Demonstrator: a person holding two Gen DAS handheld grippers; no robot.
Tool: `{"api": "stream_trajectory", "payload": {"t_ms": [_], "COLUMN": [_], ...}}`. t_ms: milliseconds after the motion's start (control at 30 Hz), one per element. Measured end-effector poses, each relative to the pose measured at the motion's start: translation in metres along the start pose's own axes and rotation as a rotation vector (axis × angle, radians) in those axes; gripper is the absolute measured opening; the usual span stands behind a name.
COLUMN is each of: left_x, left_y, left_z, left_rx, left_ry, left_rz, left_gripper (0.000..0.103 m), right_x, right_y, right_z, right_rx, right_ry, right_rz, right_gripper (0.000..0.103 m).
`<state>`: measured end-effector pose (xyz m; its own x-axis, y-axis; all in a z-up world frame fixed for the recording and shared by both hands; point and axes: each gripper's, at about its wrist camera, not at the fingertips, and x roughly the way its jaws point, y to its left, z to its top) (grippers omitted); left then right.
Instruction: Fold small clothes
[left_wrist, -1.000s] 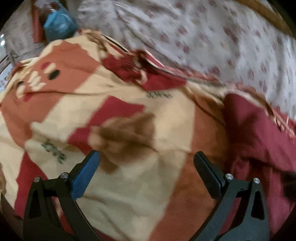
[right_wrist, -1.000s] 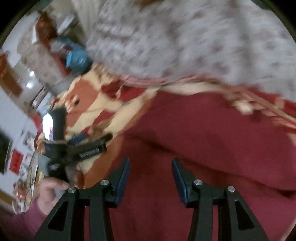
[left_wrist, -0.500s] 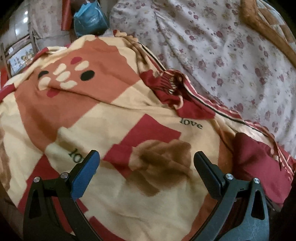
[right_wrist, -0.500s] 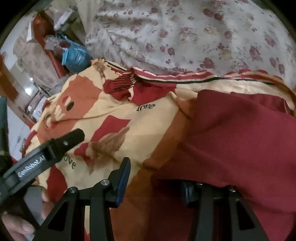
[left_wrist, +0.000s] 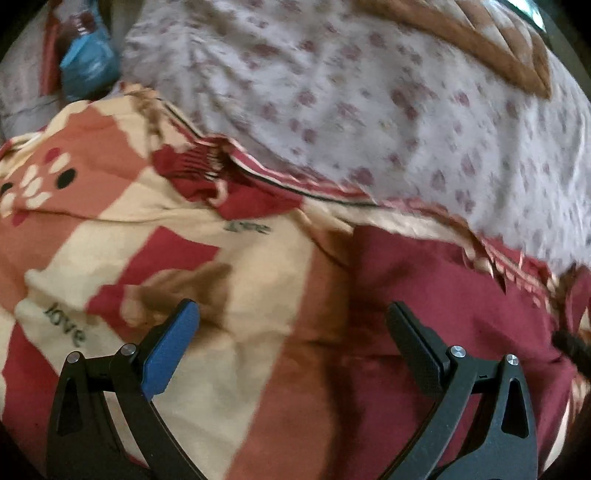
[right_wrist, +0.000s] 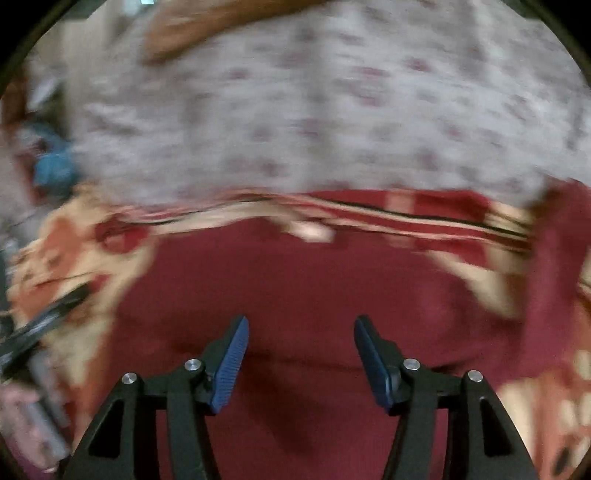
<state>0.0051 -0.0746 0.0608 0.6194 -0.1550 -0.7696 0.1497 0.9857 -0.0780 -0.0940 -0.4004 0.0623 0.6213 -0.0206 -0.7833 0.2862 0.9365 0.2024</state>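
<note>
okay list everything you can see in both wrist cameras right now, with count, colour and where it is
dark red garment: one, maroon, lying on the patterned blanket, under the right gripper.
patterned blanket: one, cream, orange and red with "love" print, spread over the near part of the bed.
floral sheet: one, pale with reddish flowers, beyond the blanket.
brown quilted cover: one, brown, far corner on the sheet.
blue bag: one, blue, top left past the blanket; contents unclear.
left gripper: one, black with a blue pad, jaws wide, nothing between them, over the blanket.
right gripper: one, black with blue pads, jaws opening, nothing between them.
hand: one, blurred, lower left edge of the right view.
</note>
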Motion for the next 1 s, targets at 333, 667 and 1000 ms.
{"api": "stream_trajectory", "payload": {"t_ms": [333, 667, 1000], "left_x": [0.034, 0.004, 0.010], "left_y": [-0.012, -0.030, -0.026], "left_z": [-0.014, -0.012, -0.015], "left_rx": [0.070, 0.108, 0.083], "left_ry": [0.115, 0.018, 0.044], "left_rz": [0.083, 0.000, -0.005], "left_gripper": [0.102, 0.102, 0.102], "right_x": [0.005, -0.052, -0.053], "right_y": [-0.050, -0.107, -0.198], "right_z": [-0.029, -0.044, -0.045], "right_rx": [0.068, 0.129, 0.360], "right_ry": [0.062, -0.022, -0.074], "right_rz": [-0.112, -0.140, -0.217], "right_gripper": [0.057, 0.058, 0.067]}}
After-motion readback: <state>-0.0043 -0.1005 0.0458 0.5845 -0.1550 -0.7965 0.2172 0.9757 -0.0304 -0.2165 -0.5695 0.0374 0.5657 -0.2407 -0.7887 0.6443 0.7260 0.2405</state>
